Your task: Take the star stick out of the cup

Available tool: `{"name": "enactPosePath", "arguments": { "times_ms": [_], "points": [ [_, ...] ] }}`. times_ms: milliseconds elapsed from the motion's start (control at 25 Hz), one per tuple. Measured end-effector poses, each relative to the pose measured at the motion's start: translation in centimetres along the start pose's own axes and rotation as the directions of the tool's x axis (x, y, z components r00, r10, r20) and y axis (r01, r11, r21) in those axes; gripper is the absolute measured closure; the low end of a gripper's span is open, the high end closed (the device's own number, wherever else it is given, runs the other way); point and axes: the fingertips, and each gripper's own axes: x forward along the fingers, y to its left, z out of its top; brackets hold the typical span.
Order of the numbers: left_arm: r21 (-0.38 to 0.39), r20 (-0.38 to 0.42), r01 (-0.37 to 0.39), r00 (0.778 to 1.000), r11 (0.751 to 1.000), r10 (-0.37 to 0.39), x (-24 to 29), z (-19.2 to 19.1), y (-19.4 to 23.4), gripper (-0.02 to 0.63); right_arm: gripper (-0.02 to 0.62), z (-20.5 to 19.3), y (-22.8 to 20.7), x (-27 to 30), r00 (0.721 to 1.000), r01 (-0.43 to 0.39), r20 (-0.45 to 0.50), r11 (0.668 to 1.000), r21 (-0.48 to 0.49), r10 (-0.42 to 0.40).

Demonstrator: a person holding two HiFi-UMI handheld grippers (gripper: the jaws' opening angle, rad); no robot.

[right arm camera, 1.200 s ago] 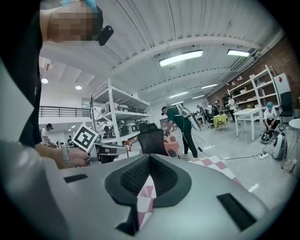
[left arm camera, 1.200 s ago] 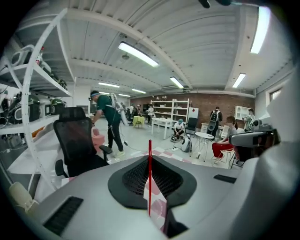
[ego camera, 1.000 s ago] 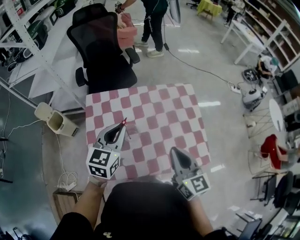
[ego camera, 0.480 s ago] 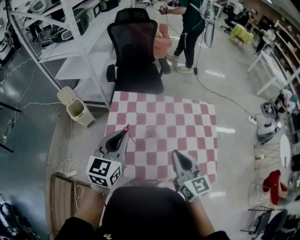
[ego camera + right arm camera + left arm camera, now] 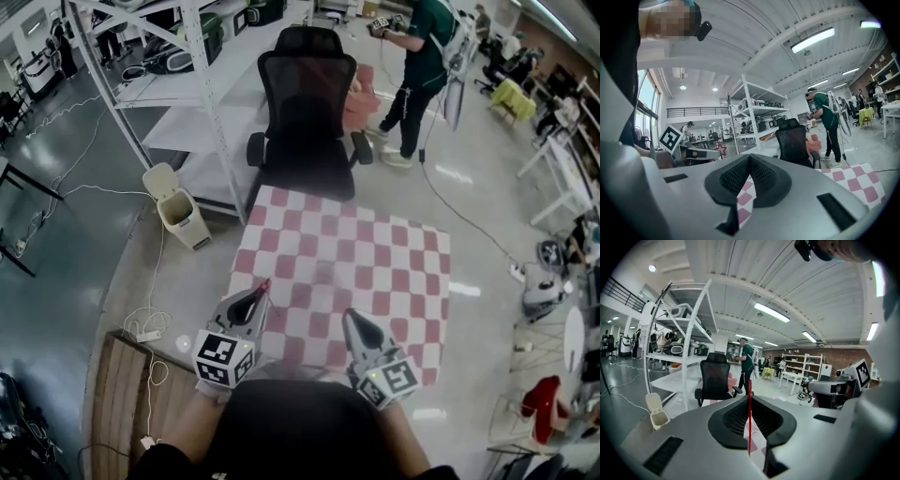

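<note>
A: The red-and-white checked tabletop (image 5: pixel 375 272) now lies straight ahead of you, with the black office chair (image 5: pixel 309 112) at its 12 o'clock. A second ago that chair sat nearer 11, so your view has swung round.

B: Your left tool (image 5: pixel 262 291) has drawn back to the cloth's 7 o'clock edge. Its jaws are clamped on the star stick (image 5: pixel 749 418), the same grip as before. The red star (image 5: pixel 722 150) is up in the air, touching nothing.

A: So I'd call the stick out. A faint clear shape (image 5: pixel 323 273) at mid-cloth may be the cup, but it's too blurred to be sure.

B: Your right tool (image 5: pixel 349 317) is at 6 o'clock, closed on nothing. A white rack (image 5: pixel 202 84) and a beige bin (image 5: pixel 176 206) stand at 10 o'clock, and someone in green (image 5: pixel 422 75) is at 1 o'clock.
</note>
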Motion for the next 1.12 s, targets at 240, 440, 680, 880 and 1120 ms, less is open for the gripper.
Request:
{"name": "enactPosePath", "arguments": {
  "times_ms": [240, 440, 680, 880, 1120],
  "points": [
    [-0.019, -0.009, 0.007, 1.0, 1.0, -0.007, -0.9, -1.2, -0.5, 0.551, 0.588, 0.1, 0.9, 0.0, 1.0, -0.005, -0.009, 1.0, 0.006, 0.005],
    [-0.007, -0.02, 0.031, 0.999, 0.999, -0.031, -0.4, -1.9, -1.3, 0.551, 0.588, -0.3, 0.6, -0.1, 1.0, 0.01, -0.021, 1.0, 0.011, -0.01],
    [-0.001, -0.038, 0.052, 0.998, 0.999, -0.052, -0.2, -2.3, -2.1, 0.551, 0.588, -0.7, 1.0, -0.6, 0.999, 0.012, -0.036, 0.998, -0.06, -0.014],
    [0.016, -0.031, 0.066, 0.997, 0.998, -0.065, 0.4, -1.5, -2.4, 0.551, 0.588, -0.4, 0.7, -0.9, 0.999, 0.029, -0.019, 0.995, -0.093, -0.031],
    [0.028, -0.036, 0.082, 0.996, 0.996, -0.081, 0.9, -1.6, -3.0, 0.551, 0.588, -0.6, 0.1, -1.6, 0.998, 0.057, -0.015, 0.996, -0.074, -0.059]
  ]
}}
